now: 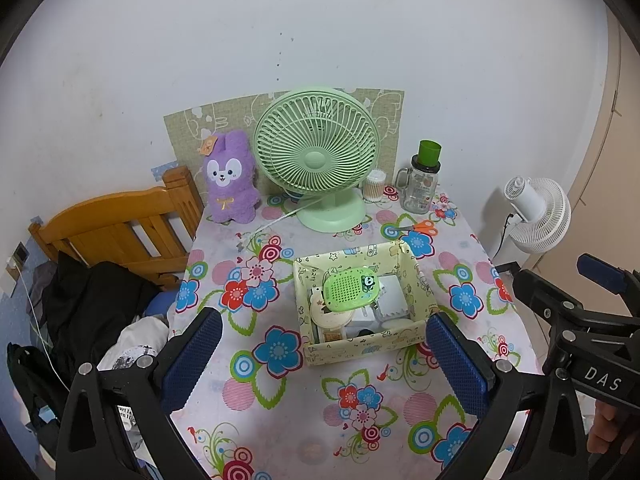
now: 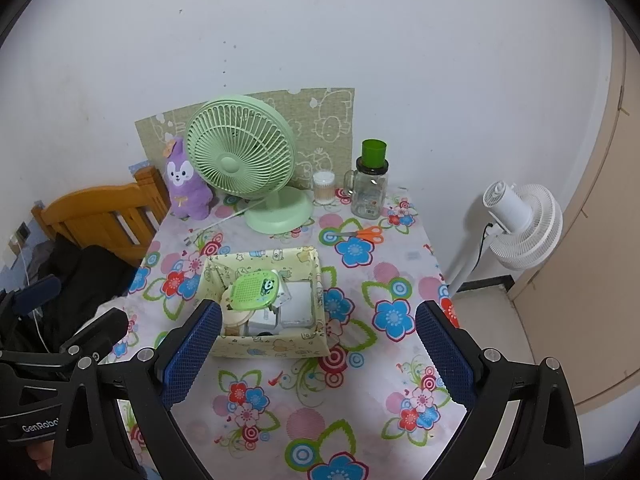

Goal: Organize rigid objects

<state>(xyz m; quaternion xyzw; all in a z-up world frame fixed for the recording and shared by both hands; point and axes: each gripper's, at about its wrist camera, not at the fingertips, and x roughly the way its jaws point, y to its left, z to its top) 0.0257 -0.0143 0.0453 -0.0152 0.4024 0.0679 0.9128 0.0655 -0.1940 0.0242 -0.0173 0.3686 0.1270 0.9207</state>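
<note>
Both grippers hover with jaws apart above a floral table.
A yellow box (image 1: 362, 344) holds a green oval case (image 1: 352, 289), long axis running left to right.

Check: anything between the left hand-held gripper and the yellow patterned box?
Nothing visible. Only bare floral tablecloth lies between the open left hand-held gripper and the yellow patterned cardboard box; the green desk fan stands behind it.

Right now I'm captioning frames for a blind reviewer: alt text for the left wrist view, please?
An open hand-held gripper hovers over a floral tablecloth, facing a yellow patterned box filled with small items, a green perforated case on top. Behind stand a green desk fan, purple plush toy, glass jar and orange scissors.
</note>
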